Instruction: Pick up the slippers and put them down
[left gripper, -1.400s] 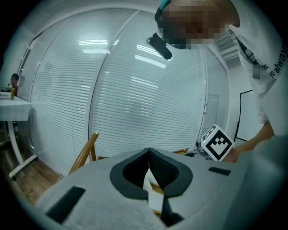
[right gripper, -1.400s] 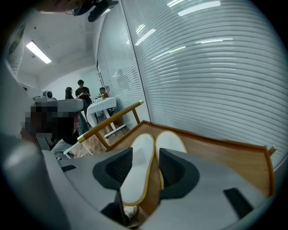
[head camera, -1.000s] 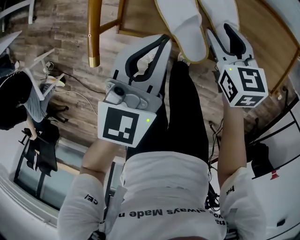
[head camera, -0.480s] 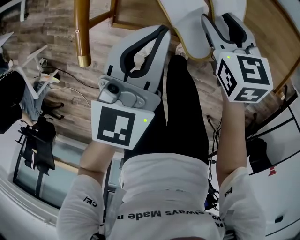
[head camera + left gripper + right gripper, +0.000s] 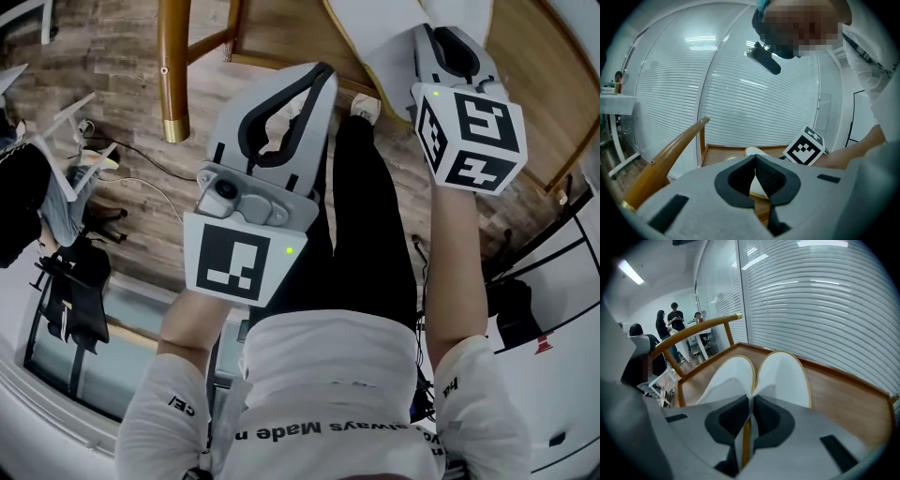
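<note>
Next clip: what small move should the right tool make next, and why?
Probably a short straight lift. The right tool is shut on the meeting inner edges of both white slippers, which seem to lie flat on the wooden surface; the left tool is shut, holding nothing.

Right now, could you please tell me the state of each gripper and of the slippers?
left gripper: shut, nothing between its jaws.
right gripper: shut on the slippers, at their meeting inner edges.
slippers: side by side, touching, over the wooden tray; lifted or resting, cannot tell.
</note>
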A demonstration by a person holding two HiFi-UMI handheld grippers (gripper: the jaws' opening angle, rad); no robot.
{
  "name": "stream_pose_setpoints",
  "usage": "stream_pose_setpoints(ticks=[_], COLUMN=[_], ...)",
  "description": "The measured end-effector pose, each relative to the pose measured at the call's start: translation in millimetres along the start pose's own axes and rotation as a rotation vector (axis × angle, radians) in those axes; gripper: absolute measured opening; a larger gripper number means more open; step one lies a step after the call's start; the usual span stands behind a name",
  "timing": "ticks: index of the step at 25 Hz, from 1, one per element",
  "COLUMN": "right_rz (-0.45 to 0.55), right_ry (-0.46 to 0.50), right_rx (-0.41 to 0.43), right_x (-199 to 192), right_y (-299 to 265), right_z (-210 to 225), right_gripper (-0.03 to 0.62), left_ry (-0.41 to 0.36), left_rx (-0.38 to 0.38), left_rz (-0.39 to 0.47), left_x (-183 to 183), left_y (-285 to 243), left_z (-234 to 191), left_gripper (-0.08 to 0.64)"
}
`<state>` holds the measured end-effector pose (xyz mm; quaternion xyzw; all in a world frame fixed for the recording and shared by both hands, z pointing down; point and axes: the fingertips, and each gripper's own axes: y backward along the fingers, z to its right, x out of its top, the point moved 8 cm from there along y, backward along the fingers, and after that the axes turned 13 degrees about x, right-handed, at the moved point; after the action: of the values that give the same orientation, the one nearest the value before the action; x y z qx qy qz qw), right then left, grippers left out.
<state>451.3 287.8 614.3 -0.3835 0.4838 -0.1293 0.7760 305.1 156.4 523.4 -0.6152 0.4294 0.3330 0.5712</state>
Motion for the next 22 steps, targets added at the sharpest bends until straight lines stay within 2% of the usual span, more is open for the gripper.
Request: stream_pose_setpoints(ticks=[8, 12, 15, 22], right_rz=[0.037, 0.063, 0.09, 0.142], right_ry=[-0.008, -0.005, 0.005, 0.016], right_rx=[-0.012, -0.011, -0.009, 0.007], right_x=[4, 16, 29, 65], right_y=[12, 25, 44, 95], right_z=[0, -5, -6, -12], right_gripper=[0.026, 0.025, 0.025, 0.025], left_ry=[0.0, 0.03, 0.058, 0.051], left_rx=[-0.001, 0.016, 0.034, 0.056], left_rz=[-0.002, 0.003, 0.014, 0.044], left_x=[9, 21, 34, 77], left_y=[4, 10, 19, 39], left_z=[-3, -9, -8, -2], left_gripper=[0.011, 0.012, 0.012, 0.011])
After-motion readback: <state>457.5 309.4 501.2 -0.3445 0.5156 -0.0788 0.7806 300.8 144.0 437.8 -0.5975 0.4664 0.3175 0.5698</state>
